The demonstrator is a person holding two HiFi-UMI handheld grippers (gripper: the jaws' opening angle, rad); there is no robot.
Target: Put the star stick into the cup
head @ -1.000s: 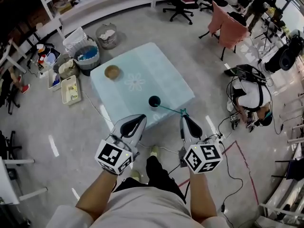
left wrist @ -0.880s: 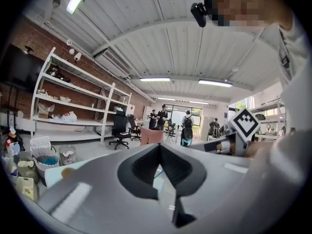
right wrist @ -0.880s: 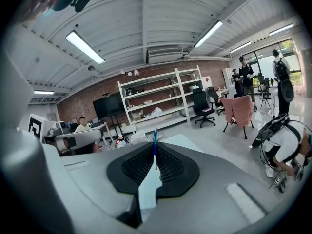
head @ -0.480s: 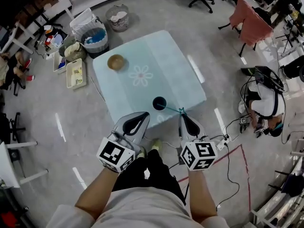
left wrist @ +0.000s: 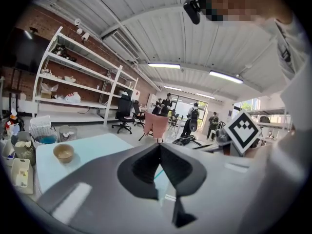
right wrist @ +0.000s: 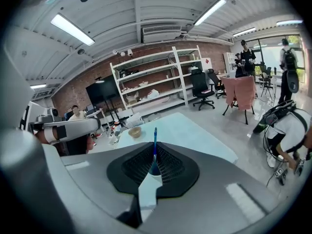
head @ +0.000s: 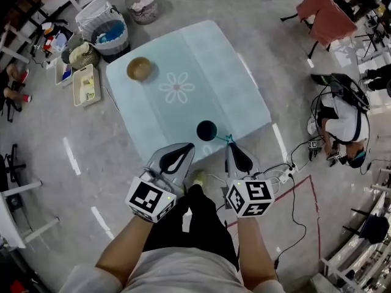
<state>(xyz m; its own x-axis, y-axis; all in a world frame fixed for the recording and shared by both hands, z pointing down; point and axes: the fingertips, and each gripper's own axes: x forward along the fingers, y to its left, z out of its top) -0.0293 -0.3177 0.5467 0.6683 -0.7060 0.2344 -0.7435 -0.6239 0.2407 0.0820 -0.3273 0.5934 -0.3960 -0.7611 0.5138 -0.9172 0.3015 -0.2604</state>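
A dark cup (head: 206, 129) stands near the front edge of the light blue table (head: 183, 54). The thin teal star stick (head: 222, 137) runs from the cup's rim to my right gripper (head: 231, 145), which is shut on it just off the table's front edge. In the right gripper view the stick (right wrist: 155, 143) juts out straight between the closed jaws of the right gripper (right wrist: 154, 160). I cannot tell whether its far end is inside the cup. My left gripper (head: 185, 148) hovers left of the cup at the table edge, jaws together and empty (left wrist: 159, 147).
A wooden bowl (head: 138, 69) sits at the table's far left, also visible from the left gripper (left wrist: 63, 152). Baskets and bins (head: 110, 32) stand on the floor beyond the table. A person (head: 342, 124) crouches among cables at the right. A pink-draped chair (head: 327, 14) stands behind.
My right gripper has brought the stick closer to the cup, and the stretch of stick between them looks shorter. The left gripper stays beside it. The head camera has shifted over the table.
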